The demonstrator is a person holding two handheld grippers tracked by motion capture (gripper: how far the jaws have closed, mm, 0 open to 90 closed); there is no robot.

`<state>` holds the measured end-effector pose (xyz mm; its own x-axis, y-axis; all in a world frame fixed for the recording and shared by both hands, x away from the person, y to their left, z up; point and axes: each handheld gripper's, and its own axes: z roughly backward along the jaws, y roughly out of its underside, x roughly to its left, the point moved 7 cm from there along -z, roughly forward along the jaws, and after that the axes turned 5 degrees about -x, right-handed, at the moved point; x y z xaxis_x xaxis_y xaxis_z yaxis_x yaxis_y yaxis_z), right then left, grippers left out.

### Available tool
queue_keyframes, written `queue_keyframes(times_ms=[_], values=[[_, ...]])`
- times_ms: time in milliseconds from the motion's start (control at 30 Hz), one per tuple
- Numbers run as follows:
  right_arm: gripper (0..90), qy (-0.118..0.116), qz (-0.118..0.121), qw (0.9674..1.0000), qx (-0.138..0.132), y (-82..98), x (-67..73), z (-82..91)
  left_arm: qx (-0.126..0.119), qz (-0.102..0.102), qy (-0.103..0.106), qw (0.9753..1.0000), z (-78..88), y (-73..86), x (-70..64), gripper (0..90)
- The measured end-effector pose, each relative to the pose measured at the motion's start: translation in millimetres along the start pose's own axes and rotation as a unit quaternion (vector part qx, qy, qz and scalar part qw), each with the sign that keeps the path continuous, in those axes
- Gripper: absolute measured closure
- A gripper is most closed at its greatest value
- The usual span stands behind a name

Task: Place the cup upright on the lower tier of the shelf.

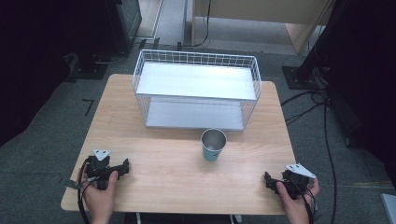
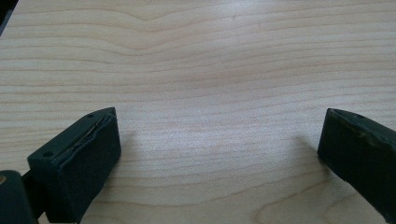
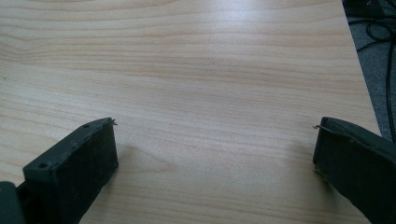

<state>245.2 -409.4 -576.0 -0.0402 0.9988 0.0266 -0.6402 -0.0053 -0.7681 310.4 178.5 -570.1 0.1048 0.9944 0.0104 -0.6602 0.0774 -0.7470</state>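
A metal cup (image 1: 214, 145) with a teal outside stands upright near the middle of the wooden table (image 1: 173, 177), just in front of a white wire rack (image 1: 196, 88). My left gripper (image 1: 124, 166) rests low at the table's front left, held by a hand, well to the left of the cup. In the left gripper view it (image 2: 219, 140) is open, with bare wood between the jaws. My right gripper (image 1: 268, 180) sits at the front right, apart from the cup. The right gripper view shows it (image 3: 215, 149) open over bare wood near the table's right edge.
The wire rack has two flat grey shelves, an upper one (image 1: 196, 80) and a lower one (image 1: 194, 115), and takes up the table's far half. Cables (image 1: 317, 107) lie on the grey floor to the right. Dark stands sit at the back corners.
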Motion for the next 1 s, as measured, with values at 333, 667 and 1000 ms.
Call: queue_keyframes(times_ms=[333,667,1000], values=[[0.0,0.001,-0.003,1.0000,0.000,-0.1,0.0,-0.1,0.001,0.004,-0.005,1.0000,0.2,0.2,-0.7,0.0],[0.0,-0.013,-0.005,0.9997,-0.021,-7.2,9.0,5.8,0.001,0.004,-0.005,1.0000,0.1,0.2,-0.7,0.0],[0.0,-0.039,0.042,0.9978,-0.032,-19.3,44.3,6.6,0.000,0.004,-0.005,1.0000,0.1,0.2,-0.7,0.0]])
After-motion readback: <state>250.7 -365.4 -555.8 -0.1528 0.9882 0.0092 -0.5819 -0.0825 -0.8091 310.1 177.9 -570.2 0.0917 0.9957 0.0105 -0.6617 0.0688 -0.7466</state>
